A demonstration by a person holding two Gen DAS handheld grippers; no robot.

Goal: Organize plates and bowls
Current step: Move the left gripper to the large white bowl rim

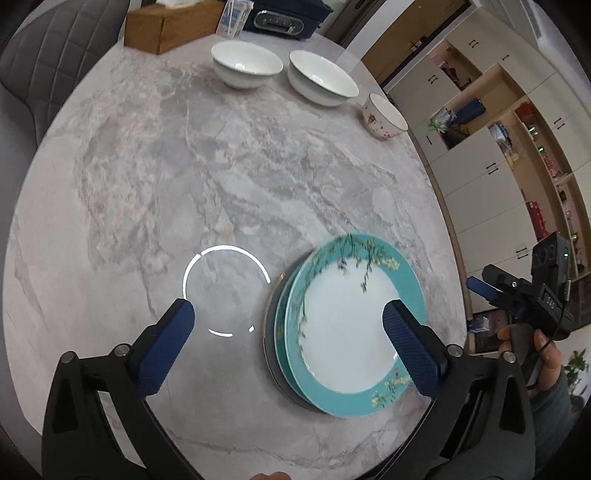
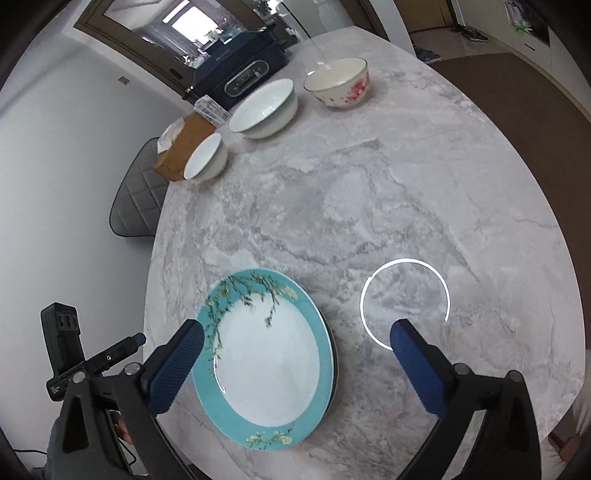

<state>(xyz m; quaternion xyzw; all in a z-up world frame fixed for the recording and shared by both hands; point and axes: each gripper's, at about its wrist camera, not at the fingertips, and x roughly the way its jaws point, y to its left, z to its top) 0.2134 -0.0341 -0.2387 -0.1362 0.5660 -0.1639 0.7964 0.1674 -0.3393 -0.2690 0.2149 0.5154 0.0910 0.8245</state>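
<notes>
A stack of teal-rimmed plates point(image 1: 343, 332) with a white centre and blossom pattern lies near the front edge of the marble table point(image 1: 221, 166); it also shows in the right wrist view point(image 2: 266, 365). Two white bowls point(image 1: 245, 64) point(image 1: 321, 79) and a small floral bowl point(image 1: 382, 116) stand at the far side; in the right wrist view they are the small white bowl point(image 2: 205, 158), the large white bowl point(image 2: 264, 107) and the floral bowl point(image 2: 338, 83). My left gripper point(image 1: 284, 350) is open above the stack's left edge. My right gripper point(image 2: 295, 365) is open above the stack's right edge.
A brown tissue box point(image 1: 162, 26) and a dark appliance point(image 1: 284, 18) sit at the table's far edge. A grey chair point(image 1: 44, 62) stands behind the table. Cabinets and shelves point(image 1: 498, 166) line the right wall.
</notes>
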